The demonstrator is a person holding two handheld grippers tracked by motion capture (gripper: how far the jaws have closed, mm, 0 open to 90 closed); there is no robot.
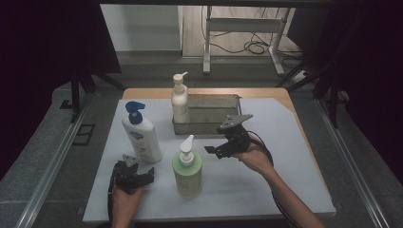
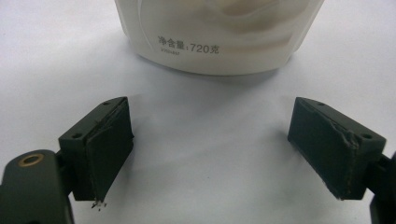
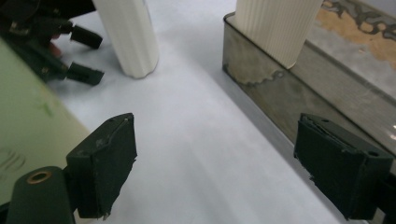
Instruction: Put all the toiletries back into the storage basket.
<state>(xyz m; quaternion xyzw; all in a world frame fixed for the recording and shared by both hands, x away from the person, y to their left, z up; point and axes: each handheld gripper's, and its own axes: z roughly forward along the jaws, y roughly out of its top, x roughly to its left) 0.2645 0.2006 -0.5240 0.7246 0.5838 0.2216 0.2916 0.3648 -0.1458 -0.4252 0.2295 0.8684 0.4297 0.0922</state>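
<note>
Just right of the green pump bottle with the white dispenser, which stands upright on the pale grey table mat, the right gripper hovers with its jaws spread wide and nothing between them. In the right gripper view that green bottle fills the left edge, close beside the left jaw but not touching it, and bare mat lies between the two black pads.

Behind the green bottle sits a shallow grey metal tray, and a cream ribbed pump bottle stands inside the tray's left end. Left of the green bottle and a little farther back stands a white lotion bottle with a blue pump, upright on the mat.

Left of the green bottle and nearer the person, the left gripper rests low over the mat, jaws open and empty. The left gripper view shows the base of the white lotion bottle ahead of its pads, apart from them.
</note>
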